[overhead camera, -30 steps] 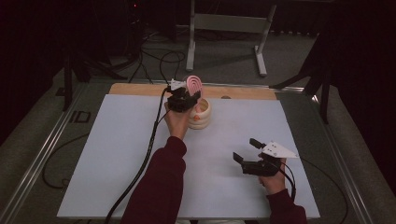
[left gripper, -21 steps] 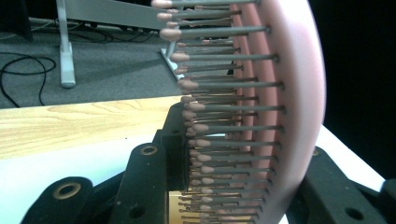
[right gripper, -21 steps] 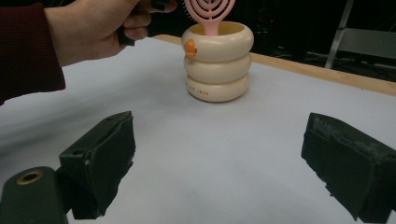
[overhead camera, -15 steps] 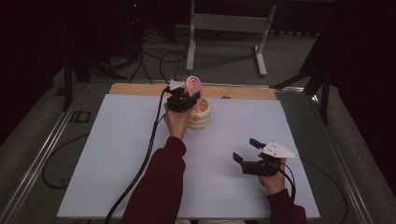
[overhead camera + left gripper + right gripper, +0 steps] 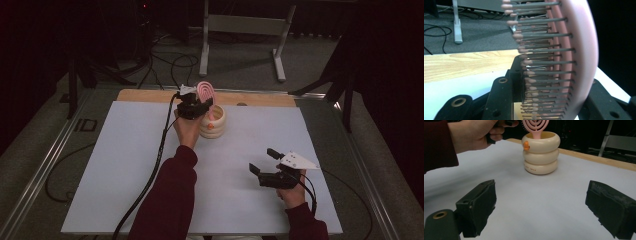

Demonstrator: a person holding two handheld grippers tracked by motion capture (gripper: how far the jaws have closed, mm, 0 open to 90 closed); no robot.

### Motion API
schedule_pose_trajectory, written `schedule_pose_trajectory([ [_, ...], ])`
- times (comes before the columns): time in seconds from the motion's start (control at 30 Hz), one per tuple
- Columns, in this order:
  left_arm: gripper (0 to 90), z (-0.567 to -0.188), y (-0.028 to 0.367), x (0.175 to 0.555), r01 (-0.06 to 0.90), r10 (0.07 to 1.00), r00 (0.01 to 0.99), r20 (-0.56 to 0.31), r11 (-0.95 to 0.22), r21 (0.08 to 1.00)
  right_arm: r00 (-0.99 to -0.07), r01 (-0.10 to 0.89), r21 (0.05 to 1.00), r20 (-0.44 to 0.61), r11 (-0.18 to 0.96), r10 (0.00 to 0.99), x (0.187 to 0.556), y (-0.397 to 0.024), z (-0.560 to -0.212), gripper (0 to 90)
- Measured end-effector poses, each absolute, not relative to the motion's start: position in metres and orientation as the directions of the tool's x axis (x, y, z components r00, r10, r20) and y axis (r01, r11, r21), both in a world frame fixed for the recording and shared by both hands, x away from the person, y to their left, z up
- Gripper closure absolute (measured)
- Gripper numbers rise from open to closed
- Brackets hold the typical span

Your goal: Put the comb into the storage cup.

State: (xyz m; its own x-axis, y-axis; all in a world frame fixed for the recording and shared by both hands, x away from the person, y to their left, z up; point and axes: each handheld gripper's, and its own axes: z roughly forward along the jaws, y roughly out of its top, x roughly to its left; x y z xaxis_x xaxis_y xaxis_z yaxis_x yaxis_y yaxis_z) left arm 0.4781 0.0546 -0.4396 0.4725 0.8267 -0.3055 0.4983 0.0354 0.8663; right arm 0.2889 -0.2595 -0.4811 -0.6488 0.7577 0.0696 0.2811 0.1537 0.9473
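Pink bristled hairbrush [image 5: 205, 91], clamped in left tool [image 5: 196, 106], stands in ribbed cream holder [image 5: 214, 125].

High view above the near table [image 5: 125, 165] edge, looking forward and down, left gripper view tight against the brush [image 5: 574, 62], right gripper view low, level, sharing brush and holder [image 5: 541, 152]

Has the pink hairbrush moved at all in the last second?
No. In the high view the pink hairbrush stands at the same spot over the cream holder, by the wooden strip, clamped in the left hand-held gripper.
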Motion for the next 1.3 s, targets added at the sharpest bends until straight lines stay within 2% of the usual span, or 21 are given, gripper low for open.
schedule_pose_trajectory([
  [0.37,61.8,-0.44,0.06,0.48,0.506,0.839,0.469,-0.278,0.003,0.862,-0.649,0.279,0.947,0.064,0.158,0.758,0.289,-0.259,-0.482,9.6],
  [0.73,55.3,-0.442,0.063,0.481,0.514,0.849,0.458,-0.263,-0.011,0.858,-0.649,0.279,0.947,0.065,0.157,0.758,0.289,-0.259,-0.482,9.6],
  [0.77,51.1,-0.442,0.063,0.481,0.516,0.848,0.458,-0.266,-0.01,0.857,-0.65,0.279,0.948,0.066,0.156,0.757,0.289,-0.259,-0.481,9.6],
  [1.03,34.1,-0.444,0.066,0.481,0.528,0.861,0.435,-0.264,-0.006,0.849,-0.652,0.276,0.948,0.062,0.16,0.756,0.289,-0.258,-0.481,9.6],
  [1.07,34.1,-0.443,0.066,0.481,0.527,0.863,0.432,-0.261,-0.007,0.85,-0.652,0.276,0.948,0.062,0.16,0.756,0.289,-0.258,-0.481,9.6],
  [1.1,27.3,-0.443,0.067,0.48,0.529,0.865,0.43,-0.26,-0.008,0.848,-0.653,0.277,0.948,0.063,0.16,0.755,0.289,-0.258,-0.481,9.6],
  [1.17,24.0,-0.443,0.066,0.48,0.531,0.866,0.428,-0.258,-0.01,0.847,-0.653,0.277,0.948,0.063,0.16,0.755,0.289,-0.258,-0.481,9.6],
  [1.2,16.9,-0.442,0.067,0.48,0.533,0.87,0.423,-0.252,-0.014,0.846,-0.653,0.276,0.947,0.062,0.161,0.755,0.289,-0.258,-0.481,9.6],
  [1.3,14.0,-0.441,0.07,0.479,0.531,0.87,0.423,-0.254,-0.011,0.847,-0.652,0.278,0.947,0.061,0.162,0.756,0.289,-0.258,-0.482,9.6],
])
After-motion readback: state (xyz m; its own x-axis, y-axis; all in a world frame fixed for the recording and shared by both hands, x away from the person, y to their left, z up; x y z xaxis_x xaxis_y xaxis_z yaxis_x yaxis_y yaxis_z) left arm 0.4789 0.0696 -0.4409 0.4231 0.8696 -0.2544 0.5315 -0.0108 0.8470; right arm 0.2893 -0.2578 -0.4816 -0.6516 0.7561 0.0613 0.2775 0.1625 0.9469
